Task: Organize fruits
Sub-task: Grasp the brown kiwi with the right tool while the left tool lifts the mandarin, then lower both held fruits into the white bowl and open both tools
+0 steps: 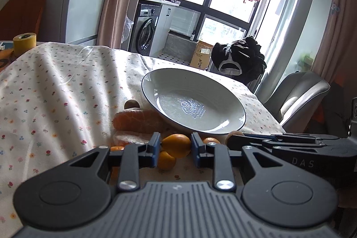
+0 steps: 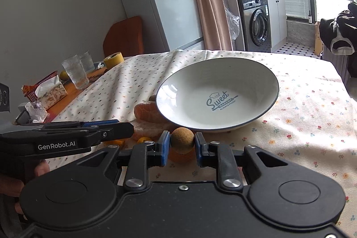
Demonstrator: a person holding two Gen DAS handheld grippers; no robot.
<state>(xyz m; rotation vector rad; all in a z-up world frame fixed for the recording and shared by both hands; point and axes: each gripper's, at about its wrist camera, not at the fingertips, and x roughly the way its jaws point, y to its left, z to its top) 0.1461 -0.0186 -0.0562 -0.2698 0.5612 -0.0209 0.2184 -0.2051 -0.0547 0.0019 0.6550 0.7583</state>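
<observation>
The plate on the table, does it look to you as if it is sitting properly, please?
No. The plate is tilted, its left rim propped up on the peeled orange fruit beneath it, rather than lying flat on the tablecloth. It holds no fruit.

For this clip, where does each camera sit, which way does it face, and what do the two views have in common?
Left wrist: sits on the left gripper, looking along its jaws, shut on a small orange fruit, toward the plate and windows; the right gripper enters from the right.
Right wrist: sits on the right gripper, jaws around a brown round fruit, facing the plate and fridge; the left gripper and a hand show at left.
Shared: plate, floral tablecloth, washing machine, yellow tape roll.
</observation>
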